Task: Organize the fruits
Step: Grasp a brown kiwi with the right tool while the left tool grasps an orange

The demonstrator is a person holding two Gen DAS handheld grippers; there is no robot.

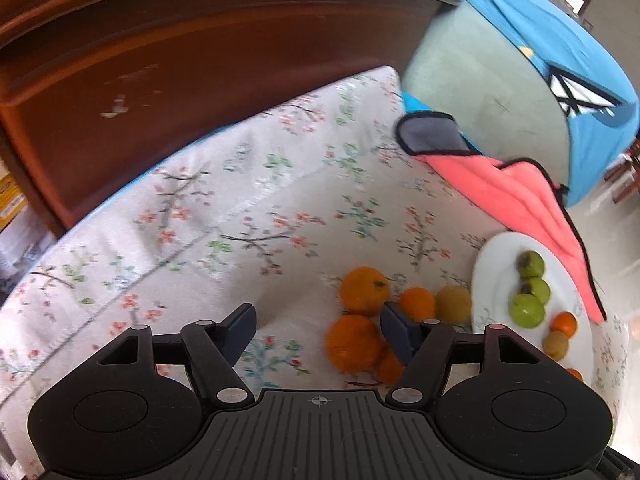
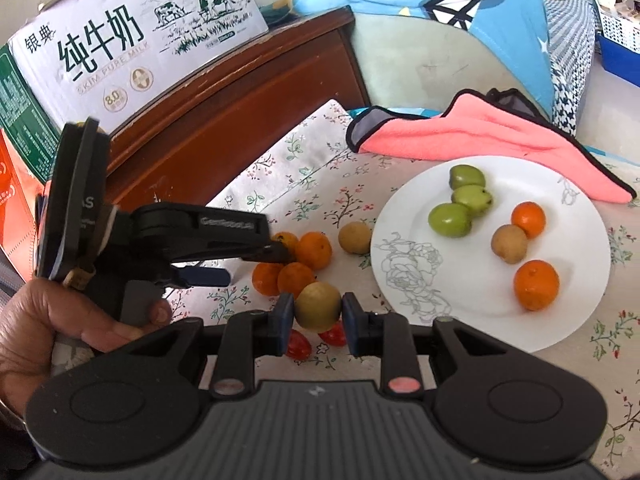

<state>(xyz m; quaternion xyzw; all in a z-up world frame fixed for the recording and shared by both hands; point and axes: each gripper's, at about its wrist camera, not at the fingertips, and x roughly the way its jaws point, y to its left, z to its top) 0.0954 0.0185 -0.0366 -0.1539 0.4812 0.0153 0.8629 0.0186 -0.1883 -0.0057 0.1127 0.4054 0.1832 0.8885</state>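
A white plate [image 2: 440,280] on the floral cloth holds three green fruits [image 2: 449,219], two oranges [image 2: 536,285] and a brown fruit [image 2: 509,243]. My right gripper [image 2: 318,318] is shut on a yellow-brown round fruit [image 2: 318,306], held just above two red tomatoes [image 2: 298,345]. Left of the plate lie several oranges [image 2: 315,250] and another brown fruit [image 2: 354,237]. My left gripper [image 1: 318,322] is open, with its right finger beside the orange cluster [image 1: 352,344]; it also shows in the right wrist view [image 2: 280,254]. The plate [image 1: 492,280] sits at the right of the left wrist view.
A pink cloth with black trim [image 2: 460,136] lies behind the plate. A dark wooden headboard [image 1: 160,92] rises at the back left, with a milk carton box [image 2: 132,40] on it. A blue-and-green cushion [image 2: 460,40] stands behind. The floral cloth [image 1: 240,220] spreads left.
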